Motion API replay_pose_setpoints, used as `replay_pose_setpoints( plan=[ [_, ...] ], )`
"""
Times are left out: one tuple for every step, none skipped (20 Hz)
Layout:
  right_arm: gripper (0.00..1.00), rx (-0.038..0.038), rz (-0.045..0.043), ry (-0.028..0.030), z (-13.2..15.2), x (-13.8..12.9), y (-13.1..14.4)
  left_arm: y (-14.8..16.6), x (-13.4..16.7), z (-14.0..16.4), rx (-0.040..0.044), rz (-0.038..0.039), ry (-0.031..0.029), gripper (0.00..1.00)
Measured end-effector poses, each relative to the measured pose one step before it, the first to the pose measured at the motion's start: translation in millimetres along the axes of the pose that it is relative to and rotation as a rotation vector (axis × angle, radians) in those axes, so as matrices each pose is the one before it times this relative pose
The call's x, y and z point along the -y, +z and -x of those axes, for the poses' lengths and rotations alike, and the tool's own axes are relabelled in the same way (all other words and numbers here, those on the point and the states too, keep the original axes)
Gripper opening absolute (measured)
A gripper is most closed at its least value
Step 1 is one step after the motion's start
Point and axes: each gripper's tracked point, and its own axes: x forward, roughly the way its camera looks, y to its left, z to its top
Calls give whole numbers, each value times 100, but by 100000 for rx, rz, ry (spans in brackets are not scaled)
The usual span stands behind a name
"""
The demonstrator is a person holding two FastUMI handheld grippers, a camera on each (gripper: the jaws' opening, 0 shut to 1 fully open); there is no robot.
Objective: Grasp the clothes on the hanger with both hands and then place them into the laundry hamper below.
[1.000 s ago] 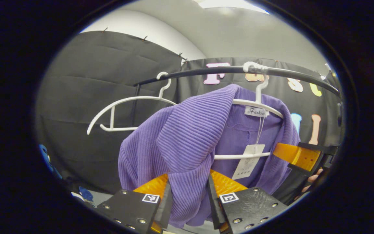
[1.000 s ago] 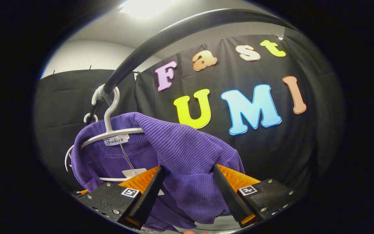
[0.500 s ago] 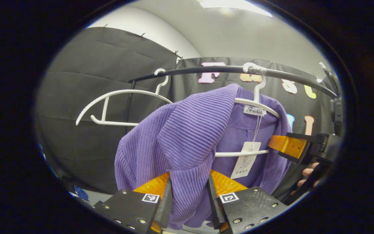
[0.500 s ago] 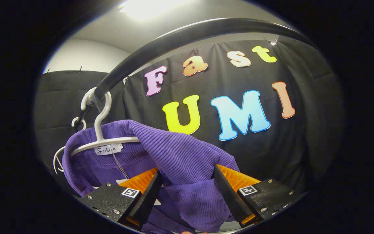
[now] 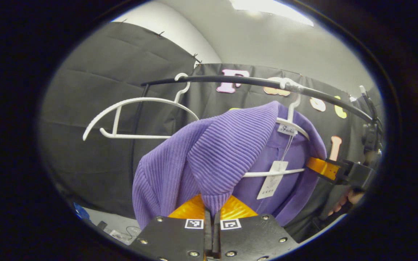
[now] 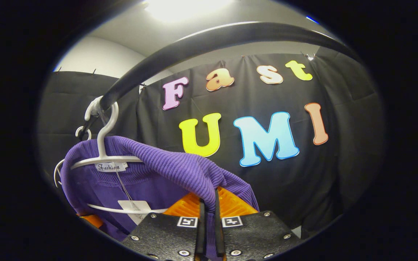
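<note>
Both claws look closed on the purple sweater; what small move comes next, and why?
Probably lift both shoulders up off the white plastic hanger. The left claw and right claw each pinch the purple ribbed knit sweater, which is draped over the hanger on the black rail.

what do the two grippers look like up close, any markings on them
Left gripper: two flat black plates studded with round screws, each carrying a small square black-and-white tag near the inner edge. Right gripper: the same black screwed plates and paired square tags.

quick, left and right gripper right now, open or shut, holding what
Left gripper: shut on a fold of the purple ribbed knit sweater.
Right gripper: shut on the other shoulder of that sweater, which hangs on the white plastic hanger.
</note>
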Motion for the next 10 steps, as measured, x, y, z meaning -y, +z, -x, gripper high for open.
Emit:
replay_pose_setpoints(
  plan=[
    [5, -52, 437, 1384, 121, -134, -34, 92, -112, 271, -107, 110, -1044, 2],
    [0, -169, 291, 967, 117, -98, -16, 285, -59, 256, 425, -218, -748, 2],
    [0, -318, 669, 455, -50, 115, 21, 262, 39, 200, 421, 123, -1139, 2],
    [0, -55, 770, -233, 64, 190, 20, 434, -6, 399, 509, 319, -738, 2],
    [0, 308, 845, -287, 204, 242, 245, 442, -13, 528, 749, 522, -1317, 2],
    [0, 477, 904, -190, 250, 99, 235, 692, -26, 461, 1070, 274, -753, 2],
    [0, 181, 935, -162, 122, 207, 221, 746, -286, 488, 1255, -163, 22, 2],
    [0, 663, 928, -285, 85, 229, 127, 1003, -330, 361, 1913, -343, 123, 2],
    [0, 1061, 1332, -429, 101, 221, 317, 768, -379, 368, 1501, -316, 231, 1],
    [0, 1339, 1981, -644, 171, 305, 201, 825, -464, 241, 1113, 49, 420, 2]
  ],
)
